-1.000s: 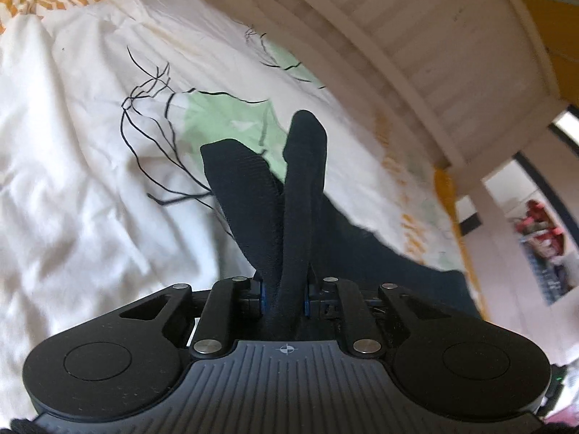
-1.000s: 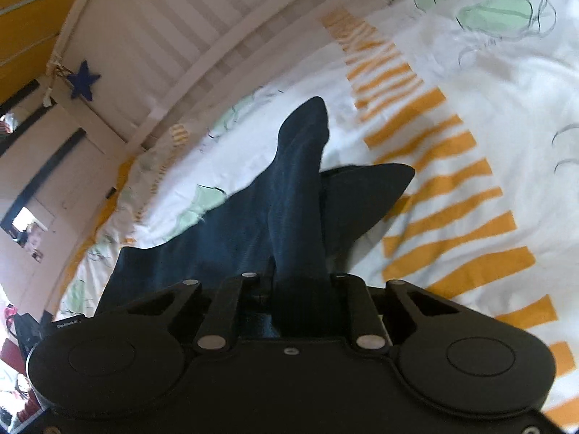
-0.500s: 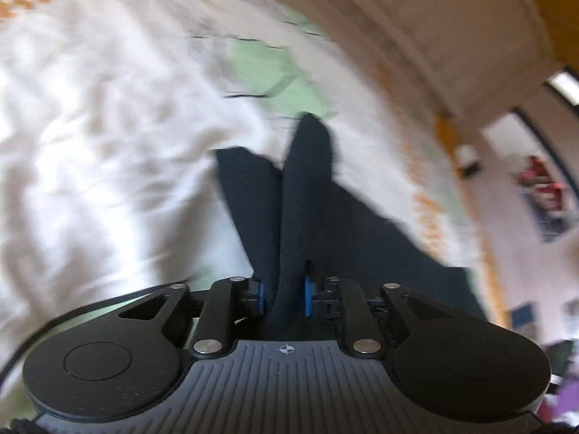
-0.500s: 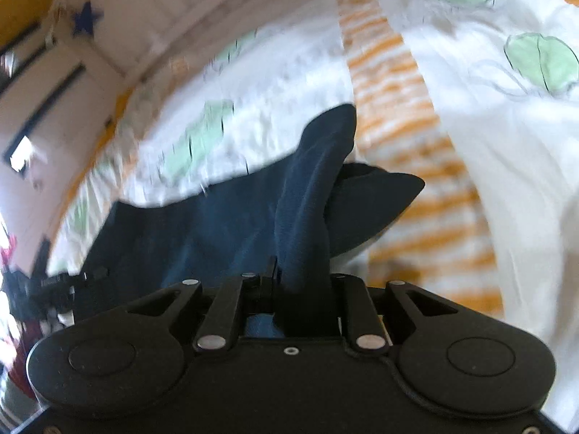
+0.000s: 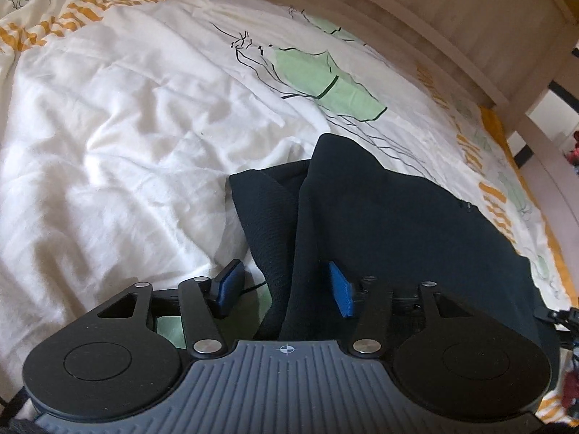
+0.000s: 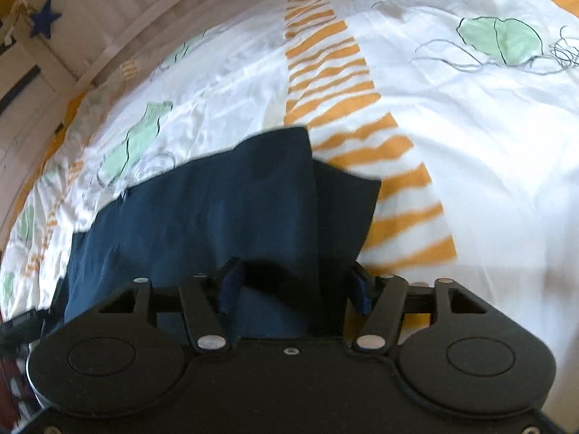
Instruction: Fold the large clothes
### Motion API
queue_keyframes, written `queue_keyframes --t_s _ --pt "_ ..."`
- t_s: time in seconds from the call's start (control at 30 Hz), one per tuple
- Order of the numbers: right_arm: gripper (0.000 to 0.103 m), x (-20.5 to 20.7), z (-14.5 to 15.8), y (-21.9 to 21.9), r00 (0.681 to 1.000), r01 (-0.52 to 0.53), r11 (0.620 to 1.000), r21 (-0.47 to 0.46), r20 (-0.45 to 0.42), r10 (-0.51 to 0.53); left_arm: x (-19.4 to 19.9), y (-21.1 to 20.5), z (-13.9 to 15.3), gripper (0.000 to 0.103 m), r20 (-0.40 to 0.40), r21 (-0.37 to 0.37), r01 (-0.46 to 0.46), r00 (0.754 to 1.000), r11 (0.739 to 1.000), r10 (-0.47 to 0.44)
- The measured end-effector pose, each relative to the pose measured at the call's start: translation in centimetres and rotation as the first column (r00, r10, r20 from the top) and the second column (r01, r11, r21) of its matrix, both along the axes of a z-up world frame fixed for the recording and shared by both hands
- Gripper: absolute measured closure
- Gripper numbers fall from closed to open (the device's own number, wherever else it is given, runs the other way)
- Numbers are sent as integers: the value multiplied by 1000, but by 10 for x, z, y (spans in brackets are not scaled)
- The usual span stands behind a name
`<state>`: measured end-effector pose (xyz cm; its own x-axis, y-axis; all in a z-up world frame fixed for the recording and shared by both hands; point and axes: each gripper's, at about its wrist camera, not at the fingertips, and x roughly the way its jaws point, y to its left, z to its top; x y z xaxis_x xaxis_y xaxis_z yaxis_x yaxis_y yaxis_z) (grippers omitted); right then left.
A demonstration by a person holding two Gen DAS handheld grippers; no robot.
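A dark navy garment (image 5: 391,224) lies on the white duvet (image 5: 119,152) of a bed. In the left wrist view a bunched corner of it rises between the blue pads (image 5: 340,289) of my left gripper (image 5: 286,285), whose jaws stand wide apart. In the right wrist view the same garment (image 6: 224,217) spreads flat to the left, with a folded corner at the top. My right gripper (image 6: 293,285) is open too, its jaws apart with the cloth lying loose between them.
The duvet has green shapes (image 5: 318,83) and orange stripes (image 6: 347,108). A pale wooden bed frame (image 5: 452,25) runs along the far side. A blue star (image 6: 45,21) hangs on the frame in the right wrist view.
Both grippers were shut on garment corners; now both have opened and let go. The garment has dropped lower onto the duvet and spread out.
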<state>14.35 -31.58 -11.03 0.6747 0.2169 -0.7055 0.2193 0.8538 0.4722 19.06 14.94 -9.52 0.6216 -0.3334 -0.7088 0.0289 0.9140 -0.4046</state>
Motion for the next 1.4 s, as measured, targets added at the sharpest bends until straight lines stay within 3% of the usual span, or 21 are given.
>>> queue_keyframes --t_s 0.13,0.2,0.23,0.3,0.37,0.47,0.8,0.87,1.0,1.07,1.2,1.3,1.4 --pt "24 1 -8 -5 999 18 999 39 34 -20 -3 2 -2 39 14 -34 11 1000 999 -10" --pt "8 0 -11 -1 998 -8 999 50 70 4 -2 -3 -4 18 33 -47 52 998 998 -50" --pt "4 0 -12 2 996 -29 999 44 86 26 -2 -7 -4 14 40 -38 66 997 997 -64" --pt "0 3 -12 13 994 -69 997 -18 90 70 -2 -15 -5 4 56 -8 98 994 995 -97" --pt "0 2 -11 24 991 -88 991 -100 95 97 -2 -23 -6 0 66 24 120 990 992 -121" --pt "0 -1 -13 30 990 -83 985 -151 105 99 -2 -27 -6 0 72 52 121 990 991 -125" --pt "0 -2 -11 29 990 -78 986 -146 103 93 -5 -19 0 3 62 -12 86 994 996 -85" --pt "0 -1 -11 29 990 -78 986 -149 101 93 -11 -19 10 13 90 23 55 994 998 -57" --pt "0 -2 -11 30 991 -76 985 -154 101 93 -39 -28 49 13 293 122 -47 956 991 10" --pt "0 -1 -11 29 990 -77 985 -153 101 93 -50 -38 65 12 338 134 -107 939 985 56" --pt "0 -2 -11 29 991 -76 985 -156 100 92 -59 -69 86 12 361 171 -131 930 977 62" --pt "0 -2 -11 29 991 -76 985 -155 100 92 -57 -100 94 12 351 239 -111 936 965 21" --pt "0 -2 -11 29 991 -76 985 -156 100 92 -53 -121 93 12 305 259 -71 952 963 -12"
